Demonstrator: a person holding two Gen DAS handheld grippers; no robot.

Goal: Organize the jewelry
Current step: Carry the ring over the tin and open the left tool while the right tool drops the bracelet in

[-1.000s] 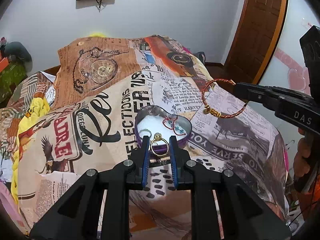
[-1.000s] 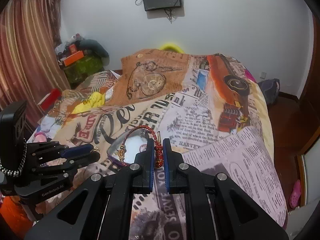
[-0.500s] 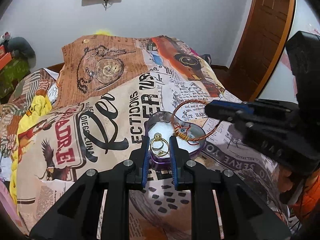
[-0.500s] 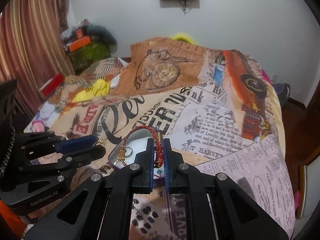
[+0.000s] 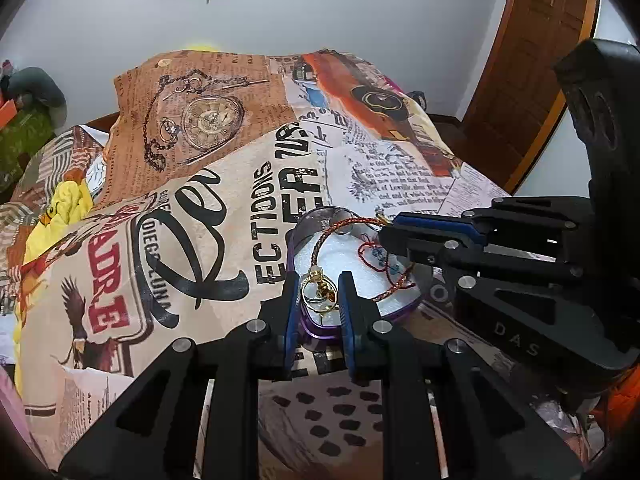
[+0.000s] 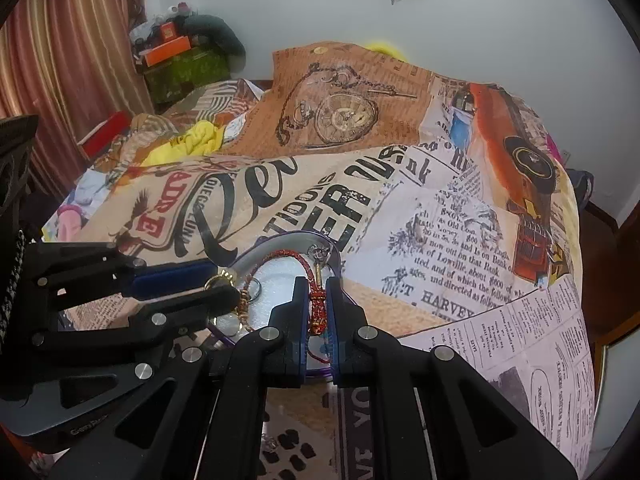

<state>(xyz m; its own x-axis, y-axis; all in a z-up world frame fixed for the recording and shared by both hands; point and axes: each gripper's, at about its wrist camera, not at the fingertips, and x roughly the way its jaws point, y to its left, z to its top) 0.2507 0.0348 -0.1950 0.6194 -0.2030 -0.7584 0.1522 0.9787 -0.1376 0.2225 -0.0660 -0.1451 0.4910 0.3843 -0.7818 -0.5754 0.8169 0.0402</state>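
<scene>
A purple heart-shaped jewelry box [image 5: 404, 314] with a white foam floor lies open on the bed; it also shows in the right wrist view [image 6: 280, 240]. My left gripper [image 5: 320, 296] is shut on a gold ring [image 5: 318, 294] and holds it over the box's near edge. My right gripper [image 6: 318, 300] is shut on a red and gold cord bracelet [image 6: 312, 272], which hangs over the foam; the bracelet also shows in the left wrist view [image 5: 320, 248]. A thin red thread bracelet [image 5: 370, 254] lies in the box.
The bed is covered by a newspaper-print spread [image 5: 224, 216] with a pocket-watch picture. Yellow cloth [image 5: 64, 208] lies at the left edge. A wooden door [image 5: 532, 56] stands at the right. Cluttered boxes [image 6: 180, 56] and a curtain [image 6: 60, 60] are at the far left.
Both grippers have moved in over the box. The red cord bracelet has come down from above the bed to hang over the foam. The ring stays gripped.
</scene>
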